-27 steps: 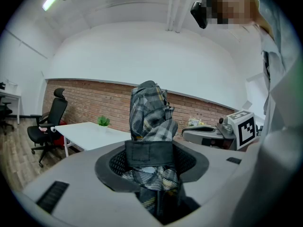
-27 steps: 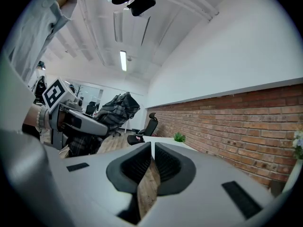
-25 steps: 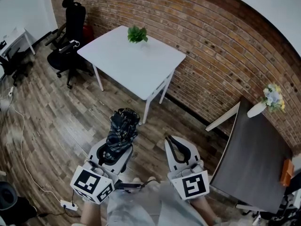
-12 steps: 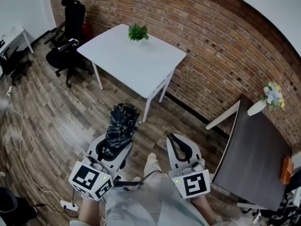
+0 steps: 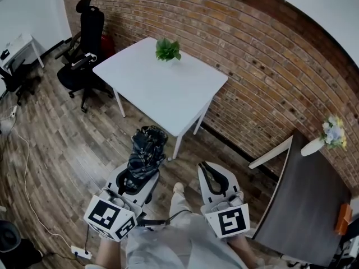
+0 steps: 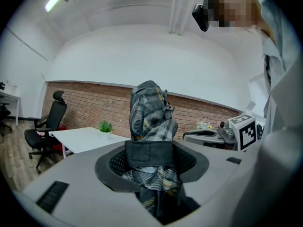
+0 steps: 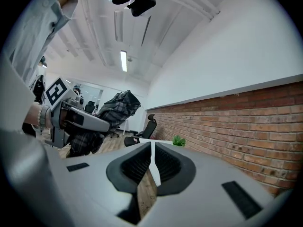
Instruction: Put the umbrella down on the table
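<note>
A folded plaid umbrella stands upright between the jaws of my left gripper, which is shut on its lower part just below the strap. In the left gripper view the umbrella rises out of the left gripper and hides the middle of the scene. The white table stands ahead, beyond the umbrella, with wood floor between. My right gripper hangs beside the left one, shut with nothing in it. The right gripper view shows its jaws nearly together, the umbrella at left.
A small potted plant sits on the white table's far edge by the brick wall. A black office chair stands left of the table. A dark table with a flower vase is at right. A cable runs across the floor.
Both grippers have moved forward together toward the white table, the umbrella still held upright. A foot has stepped into view between the grippers.
</note>
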A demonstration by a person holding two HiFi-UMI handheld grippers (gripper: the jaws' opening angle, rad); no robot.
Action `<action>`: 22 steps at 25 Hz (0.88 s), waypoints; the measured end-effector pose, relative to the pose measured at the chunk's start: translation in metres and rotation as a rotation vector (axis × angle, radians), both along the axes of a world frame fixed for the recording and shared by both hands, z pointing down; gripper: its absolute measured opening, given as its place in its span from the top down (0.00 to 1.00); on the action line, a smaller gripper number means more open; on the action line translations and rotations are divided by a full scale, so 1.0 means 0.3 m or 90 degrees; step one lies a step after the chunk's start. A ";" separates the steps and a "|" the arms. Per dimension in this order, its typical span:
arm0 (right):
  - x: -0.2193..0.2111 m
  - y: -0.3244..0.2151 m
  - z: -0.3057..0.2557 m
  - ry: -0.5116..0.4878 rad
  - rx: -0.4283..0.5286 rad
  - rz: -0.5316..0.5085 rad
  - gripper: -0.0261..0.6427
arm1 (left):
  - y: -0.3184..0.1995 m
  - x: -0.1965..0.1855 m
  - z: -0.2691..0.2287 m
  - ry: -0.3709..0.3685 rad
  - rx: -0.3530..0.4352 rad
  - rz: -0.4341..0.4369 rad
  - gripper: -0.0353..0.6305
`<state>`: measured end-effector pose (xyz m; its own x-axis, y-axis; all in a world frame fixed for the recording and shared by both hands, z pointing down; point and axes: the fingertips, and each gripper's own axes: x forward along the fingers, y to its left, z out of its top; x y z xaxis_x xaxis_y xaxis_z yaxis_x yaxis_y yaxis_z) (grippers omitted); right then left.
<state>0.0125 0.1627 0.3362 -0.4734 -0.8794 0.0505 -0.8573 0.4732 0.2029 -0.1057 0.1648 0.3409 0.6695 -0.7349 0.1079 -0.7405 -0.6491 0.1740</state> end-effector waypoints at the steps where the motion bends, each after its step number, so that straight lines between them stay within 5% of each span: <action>1: 0.011 -0.045 0.005 -0.001 -0.004 0.000 0.88 | -0.043 0.010 0.000 0.001 -0.001 -0.001 0.62; 14: 0.154 -0.712 0.057 0.001 -0.041 -0.058 0.88 | -0.654 0.188 0.022 0.001 -0.029 -0.024 0.62; 22: 0.244 -0.944 0.030 -0.015 -0.039 -0.070 0.88 | -0.880 0.270 -0.003 0.003 -0.033 -0.049 0.62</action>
